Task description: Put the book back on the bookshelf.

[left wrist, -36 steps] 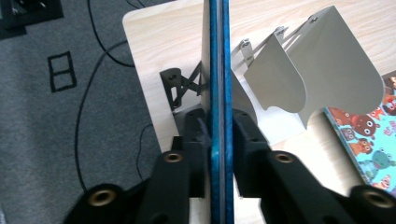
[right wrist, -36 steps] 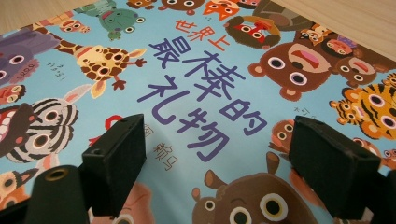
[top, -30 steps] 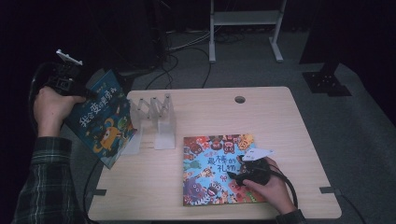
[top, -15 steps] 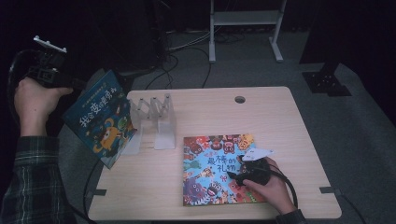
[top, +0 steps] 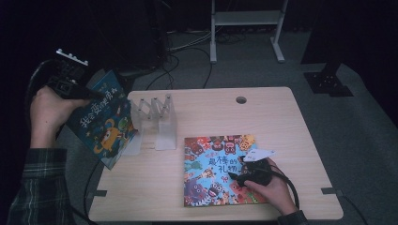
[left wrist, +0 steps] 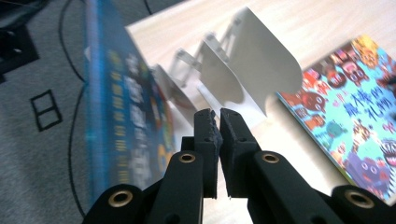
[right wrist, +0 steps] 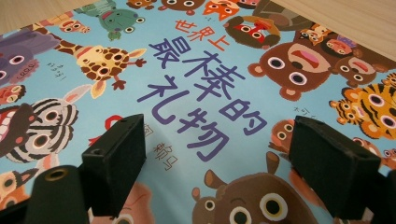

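A blue picture book [top: 104, 125] leans on edge at the left end of a clear book rack [top: 157, 123], hanging over the table's left side. My left gripper [top: 90, 93] is by the book's top corner. In the left gripper view it [left wrist: 218, 116] is shut with nothing between the pads; the blue book [left wrist: 126, 121] stands to its left and the rack's dividers [left wrist: 254, 77] lie ahead. A colourful animal book [top: 218, 171] lies flat at the table's front. My right gripper [top: 238, 178] rests over it, open [right wrist: 219, 137], with the cover [right wrist: 201, 93] below.
The wooden table [top: 281, 117] has a cable hole [top: 241, 100] near its far edge. Cables [top: 187, 51] and a metal stand [top: 244, 23] are on the floor behind. The table's left edge runs under the blue book.
My left hand lifted up and to the left away from the blue book, then came back to its top corner. The book stays leaning in place. The right hand has not moved.
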`<state>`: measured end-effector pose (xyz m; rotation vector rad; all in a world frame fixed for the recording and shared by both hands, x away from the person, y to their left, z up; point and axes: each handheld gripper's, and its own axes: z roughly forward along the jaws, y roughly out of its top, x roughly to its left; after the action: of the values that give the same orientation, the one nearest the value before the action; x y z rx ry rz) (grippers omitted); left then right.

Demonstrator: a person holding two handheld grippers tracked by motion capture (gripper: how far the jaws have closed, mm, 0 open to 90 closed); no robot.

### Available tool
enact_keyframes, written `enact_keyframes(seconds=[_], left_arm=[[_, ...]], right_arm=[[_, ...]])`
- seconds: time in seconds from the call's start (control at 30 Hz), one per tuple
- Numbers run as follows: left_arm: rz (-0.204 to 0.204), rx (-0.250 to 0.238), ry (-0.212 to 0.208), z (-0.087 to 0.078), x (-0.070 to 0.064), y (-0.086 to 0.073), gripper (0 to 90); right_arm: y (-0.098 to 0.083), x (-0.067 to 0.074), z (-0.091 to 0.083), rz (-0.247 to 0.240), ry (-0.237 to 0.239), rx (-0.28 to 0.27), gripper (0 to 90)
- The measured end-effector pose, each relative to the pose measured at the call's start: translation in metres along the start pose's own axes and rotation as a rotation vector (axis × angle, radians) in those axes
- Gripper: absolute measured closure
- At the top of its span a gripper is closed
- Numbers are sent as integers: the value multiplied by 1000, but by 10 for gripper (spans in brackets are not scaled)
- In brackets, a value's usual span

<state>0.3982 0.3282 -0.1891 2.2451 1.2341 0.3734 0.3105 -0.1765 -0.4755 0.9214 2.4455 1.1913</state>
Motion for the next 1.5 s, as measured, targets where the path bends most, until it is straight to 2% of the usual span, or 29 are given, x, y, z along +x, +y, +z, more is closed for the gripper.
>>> enact_keyframes(seconds=[0.07,0.13,0.5,0.57,0.6,0.63,0.8,0.83,0.9,0.97,1.0,1.1,1.23,1.27,1.3,1.33,1.5], left_arm=[[24,27,-15,9,-7,-3,856],[31,34,-21,11,-9,-4,856],[67,29,-62,36,-29,-20,788],[74,6,-53,42,-33,-24,710],[74,4,-58,45,-34,-26,707],[74,-4,-63,51,-37,-30,665],[89,-6,-76,64,-46,-37,610],[101,-9,-74,67,-49,-38,550],[133,-27,-76,73,-56,-42,533],[146,-30,-77,81,-63,-46,474],[165,-35,-88,91,-70,-52,455],[182,-29,-106,100,-76,-56,404],[225,-39,-133,117,-87,-65,349],[243,-33,-125,122,-90,-67,324],[257,-34,-109,126,-92,-69,261],[261,-33,-104,131,-95,-71,244],[245,-16,-148,155,-105,-82,187]], right_arm=[[0,0,0,1,0,1,180],[0,0,0,-1,1,0,180],[0,0,0,1,1,0,180],[0,0,0,1,1,-1,180],[0,0,0,1,2,-1,180],[0,0,0,0,2,-1,180],[0,0,0,-1,3,-2,181],[-1,0,0,-2,4,-4,181],[-1,-1,0,-4,4,-5,182],[-4,-2,-1,-3,3,-26,205],[-5,-2,-2,-1,2,-30,207],[-5,-2,-2,1,-1,-31,207],[-5,-1,-2,5,-6,-27,203],[-4,-1,-2,10,-7,-24,202],[-4,-1,-2,8,-9,-21,202],[-4,-1,-2,6,-11,-21,202],[-3,0,-4,6,-17,-11,218]])
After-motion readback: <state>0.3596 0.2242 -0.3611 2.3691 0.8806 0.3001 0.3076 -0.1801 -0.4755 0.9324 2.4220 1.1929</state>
